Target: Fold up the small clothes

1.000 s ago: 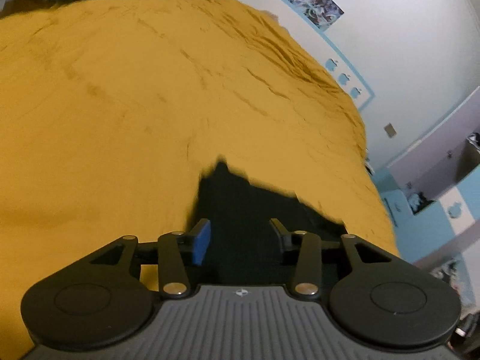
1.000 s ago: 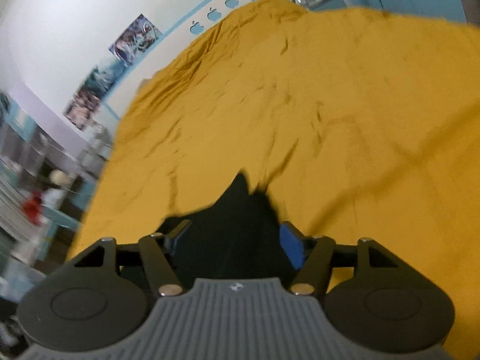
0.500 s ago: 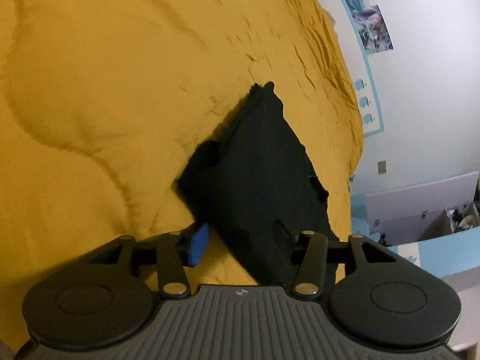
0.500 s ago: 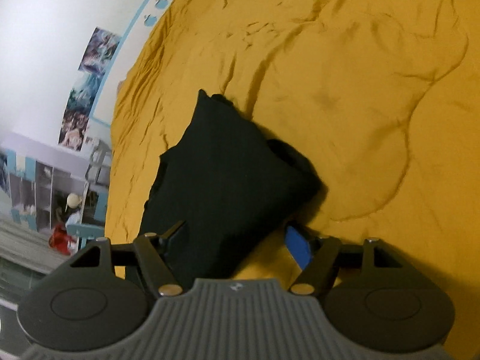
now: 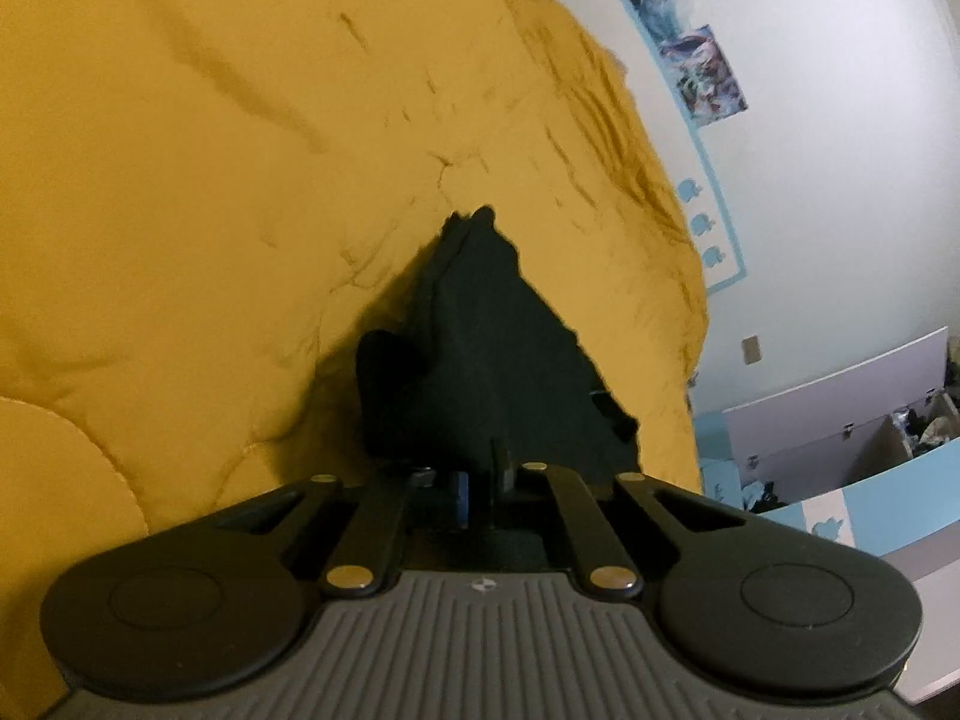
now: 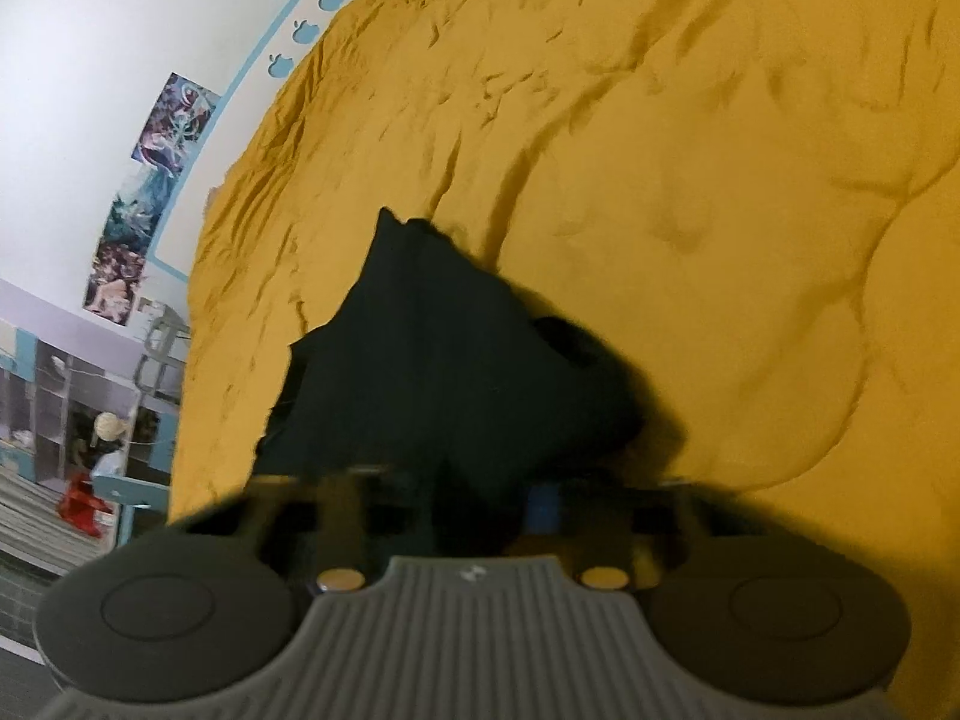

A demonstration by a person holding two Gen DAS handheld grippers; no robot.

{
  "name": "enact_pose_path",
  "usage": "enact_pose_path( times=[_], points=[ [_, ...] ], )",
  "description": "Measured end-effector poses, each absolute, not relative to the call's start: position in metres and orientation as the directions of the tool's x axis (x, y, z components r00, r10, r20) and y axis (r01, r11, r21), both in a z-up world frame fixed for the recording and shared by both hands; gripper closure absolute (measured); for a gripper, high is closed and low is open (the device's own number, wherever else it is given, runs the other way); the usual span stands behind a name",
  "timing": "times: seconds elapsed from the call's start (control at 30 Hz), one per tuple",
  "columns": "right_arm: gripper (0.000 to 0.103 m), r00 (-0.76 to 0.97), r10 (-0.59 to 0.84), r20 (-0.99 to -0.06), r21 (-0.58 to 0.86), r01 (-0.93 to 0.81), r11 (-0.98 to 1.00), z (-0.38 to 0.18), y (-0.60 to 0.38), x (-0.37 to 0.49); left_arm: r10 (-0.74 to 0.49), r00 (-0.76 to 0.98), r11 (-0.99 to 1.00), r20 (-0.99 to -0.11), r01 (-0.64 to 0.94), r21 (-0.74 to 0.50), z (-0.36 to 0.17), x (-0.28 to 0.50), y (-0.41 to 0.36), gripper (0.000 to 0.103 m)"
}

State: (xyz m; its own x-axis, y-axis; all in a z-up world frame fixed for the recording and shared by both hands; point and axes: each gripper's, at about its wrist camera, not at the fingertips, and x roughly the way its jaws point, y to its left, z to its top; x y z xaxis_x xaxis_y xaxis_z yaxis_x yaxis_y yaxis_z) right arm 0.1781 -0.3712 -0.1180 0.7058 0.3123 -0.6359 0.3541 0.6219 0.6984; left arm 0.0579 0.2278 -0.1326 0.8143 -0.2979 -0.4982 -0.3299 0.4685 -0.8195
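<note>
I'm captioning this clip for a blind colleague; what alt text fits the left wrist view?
The left gripper is shut on the near edge of a dark garment lying on a rumpled mustard-yellow bedspread. Behind the bed, posters hang on a pale wall.

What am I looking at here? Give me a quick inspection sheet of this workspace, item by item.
Surface: yellow quilt, wrinkled, covering a bed.
Job's things: black garment lying on the quilt, partly bunched.
Clutter: nothing seen on the quilt besides the garment.
Grippers: left gripper closed on the garment's near edge; right gripper blurred, at the garment's edge, closure unclear.
Cables: nothing seen.
Surroundings: posters on a white wall, shelves with oddments.
</note>
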Motion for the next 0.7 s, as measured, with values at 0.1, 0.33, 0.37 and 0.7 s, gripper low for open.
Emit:
enact_pose_path(
  times=[0.1, 0.33, 0.37, 0.7],
  points=[
    [0.1, 0.709, 0.34, -0.618, 0.723, 0.343, 0.6, -0.112, -0.381, 0.172, -0.302, 0.83, 0.459, -0.468, -0.303, -0.835, -0.126, 0.043, 0.23, 0.099],
    [0.103, 0.685, 0.322, -0.653, 0.695, 0.374, 0.614, -0.141, -0.405, 0.149, -0.327, 0.778, 0.455, -0.536, -0.367, -0.811, -0.168, 0.025, 0.24, 0.097],
    [0.102, 0.696, 0.326, -0.639, 0.705, 0.362, 0.609, -0.144, -0.407, 0.146, -0.333, 0.78, 0.46, -0.529, -0.356, -0.814, -0.164, 0.024, 0.241, 0.097],
    [0.065, 0.811, 0.124, -0.572, 0.473, 0.202, 0.858, -0.05, -0.366, 0.143, -0.202, 0.827, 0.645, -0.525, -0.292, -0.706, -0.08, 0.003, 0.249, 0.083]
  ],
)
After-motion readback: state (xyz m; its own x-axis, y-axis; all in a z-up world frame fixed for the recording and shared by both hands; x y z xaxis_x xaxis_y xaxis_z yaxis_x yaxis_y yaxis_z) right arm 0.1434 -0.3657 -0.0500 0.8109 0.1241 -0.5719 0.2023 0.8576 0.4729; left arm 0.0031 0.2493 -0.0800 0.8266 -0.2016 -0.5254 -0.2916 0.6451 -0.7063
